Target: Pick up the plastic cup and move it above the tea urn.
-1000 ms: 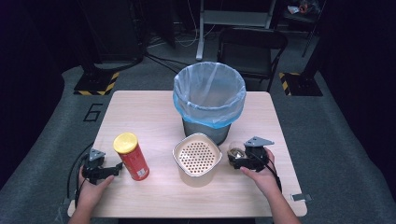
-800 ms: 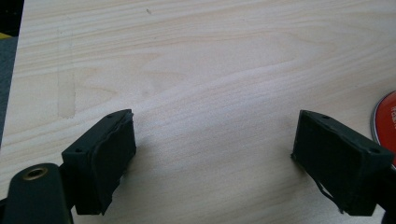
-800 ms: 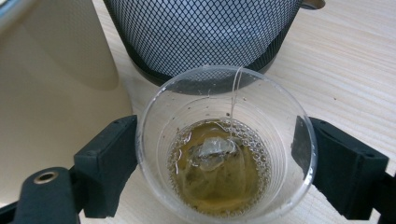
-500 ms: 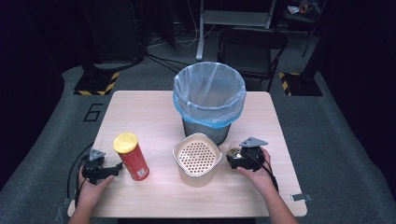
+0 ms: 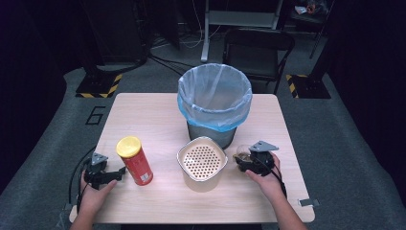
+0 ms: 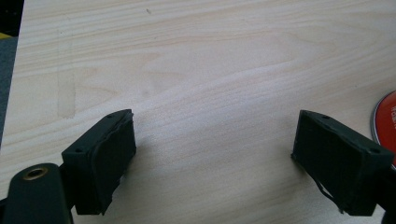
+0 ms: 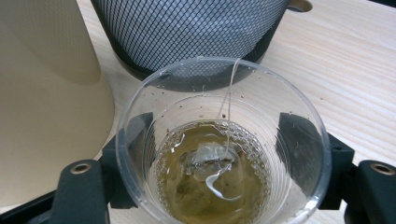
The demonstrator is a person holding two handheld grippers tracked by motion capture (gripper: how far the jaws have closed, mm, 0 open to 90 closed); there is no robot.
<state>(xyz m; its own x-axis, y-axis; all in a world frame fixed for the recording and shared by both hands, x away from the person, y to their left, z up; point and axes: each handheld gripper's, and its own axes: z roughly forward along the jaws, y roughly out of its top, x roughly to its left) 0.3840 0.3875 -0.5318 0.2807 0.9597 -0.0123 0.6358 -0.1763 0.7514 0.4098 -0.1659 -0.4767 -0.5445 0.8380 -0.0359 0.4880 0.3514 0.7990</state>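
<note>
In the high view a pale wooden table [image 5: 153,120] stands on grey carpet in a dark room, with a black chair [image 5: 258,48] and a metal stand behind it at the top of the frame, yellow-and-black striped markers at both far corners, and a painted figure six on the floor at the left. A mesh bin [image 5: 214,103] lined with a blue bag sits at the centre, a cream strainer pot [image 5: 202,163] just below it, and a red can [image 5: 135,160] with a yellow lid at lower left. The left gripper [image 5: 119,171] rests at the lower left edge, just beside the can; the right gripper [image 5: 239,163] lies at lower right with a clear plastic cup [image 5: 242,153] between its jaws. In the left gripper view the jaws stand wide apart over bare wood grain, holding nothing, with the can's red rim at the right edge. In the right gripper view the jaws have just been closing and flank the cup [image 7: 224,149], which holds yellowish liquid and a tea bag on a string; whether the pads press on it I cannot tell. The bin's mesh fills the top, the cream pot the left.
</note>
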